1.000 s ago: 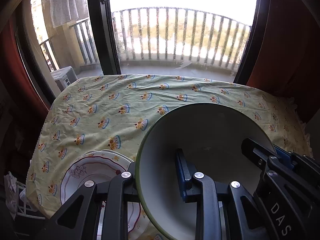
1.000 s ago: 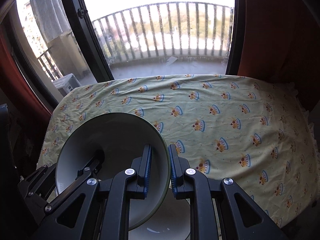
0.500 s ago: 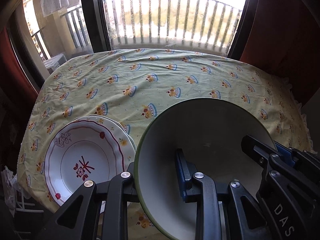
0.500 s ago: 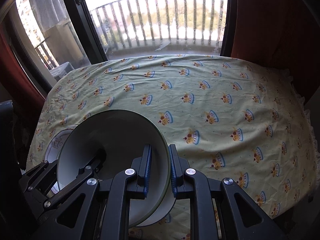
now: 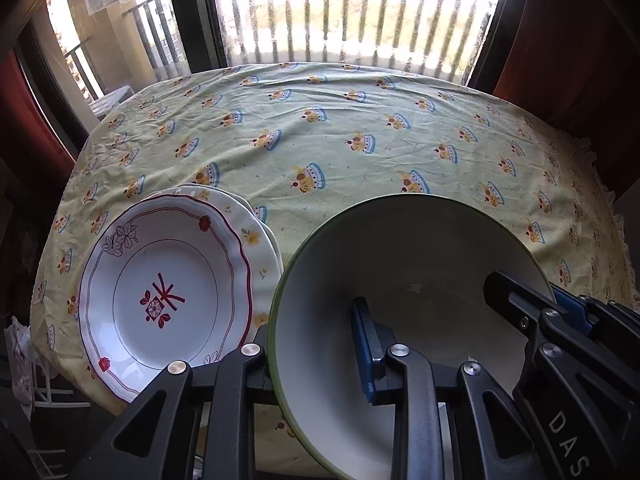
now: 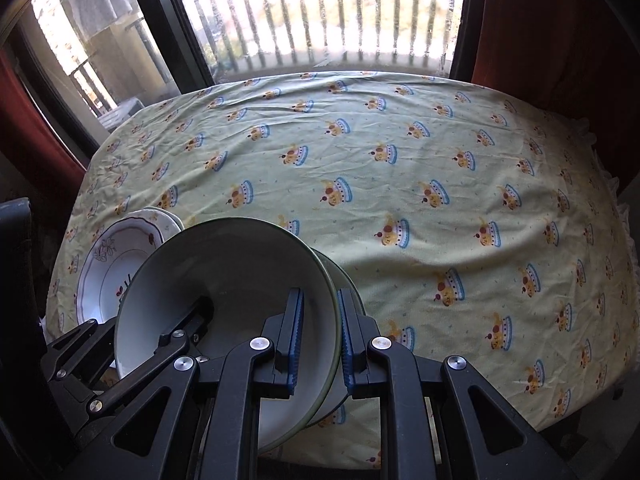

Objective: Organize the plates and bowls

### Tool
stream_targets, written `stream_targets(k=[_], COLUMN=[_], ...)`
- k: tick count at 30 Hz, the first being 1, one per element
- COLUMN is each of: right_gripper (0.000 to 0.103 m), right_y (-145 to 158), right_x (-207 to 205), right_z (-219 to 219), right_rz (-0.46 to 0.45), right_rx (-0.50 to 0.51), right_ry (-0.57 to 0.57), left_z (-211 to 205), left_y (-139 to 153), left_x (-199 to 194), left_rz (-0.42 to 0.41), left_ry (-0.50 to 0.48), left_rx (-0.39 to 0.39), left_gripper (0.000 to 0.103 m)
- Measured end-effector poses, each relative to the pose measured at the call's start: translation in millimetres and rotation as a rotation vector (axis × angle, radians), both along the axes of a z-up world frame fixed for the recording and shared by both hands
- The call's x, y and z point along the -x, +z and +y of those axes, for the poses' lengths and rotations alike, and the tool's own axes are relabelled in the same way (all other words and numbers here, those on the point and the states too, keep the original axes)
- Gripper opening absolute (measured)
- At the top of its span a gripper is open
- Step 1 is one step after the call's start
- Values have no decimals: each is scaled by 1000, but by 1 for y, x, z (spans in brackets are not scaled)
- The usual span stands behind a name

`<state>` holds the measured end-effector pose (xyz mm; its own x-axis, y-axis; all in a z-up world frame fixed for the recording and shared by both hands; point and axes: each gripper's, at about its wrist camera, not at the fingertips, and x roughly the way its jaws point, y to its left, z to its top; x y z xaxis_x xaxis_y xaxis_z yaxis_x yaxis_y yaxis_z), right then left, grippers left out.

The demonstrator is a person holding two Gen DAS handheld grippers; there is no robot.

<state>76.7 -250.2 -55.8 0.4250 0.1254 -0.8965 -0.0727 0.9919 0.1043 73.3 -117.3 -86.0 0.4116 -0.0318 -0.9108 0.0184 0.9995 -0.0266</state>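
Observation:
A white bowl with a green rim [image 5: 404, 264] is held up above the near edge of the table by both grippers. My left gripper [image 5: 320, 344] is shut on its left rim. My right gripper [image 6: 318, 336] is shut on its right rim; the bowl also shows in the right wrist view [image 6: 232, 276]. Under it, part of a second green-rimmed bowl [image 6: 346, 280] shows on the table. A stack of white plates with a red-patterned plate [image 5: 160, 288] on top lies at the near left, also visible in the right wrist view [image 6: 116, 264].
The table wears a yellow cloth [image 6: 400, 160] printed with small crowns. A glass balcony door [image 5: 340, 20] with railings stands behind it. Red curtains [image 6: 560, 32] hang at both sides. The table's near edge lies just under the grippers.
Both grippers have lifted the bowl higher and pulled back a little. More of the plate stack and of the lower bowl has come into view.

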Motion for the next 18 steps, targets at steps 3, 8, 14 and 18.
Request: stream_targets(k=[3, 8, 14, 18], right_gripper=[20, 20, 20, 20], right_y=[-4, -9, -9, -9], right_x=[-1, -3, 1, 5], right_z=[2, -4, -8, -10], right_rz=[8, 11, -9, -29], right_rx=[4, 10, -20, -32], right_ry=[-1, -15, -34, -55], left_z=[-2, -8, -9, -8], left_y=[-4, -6, -9, -11], left_x=[0, -3, -3, -3], left_rz=[13, 13, 16, 22], left_ry=[-5, -16, -26, -45], left_rx=[5, -5, -1, 9], left_gripper=[26, 27, 29, 29])
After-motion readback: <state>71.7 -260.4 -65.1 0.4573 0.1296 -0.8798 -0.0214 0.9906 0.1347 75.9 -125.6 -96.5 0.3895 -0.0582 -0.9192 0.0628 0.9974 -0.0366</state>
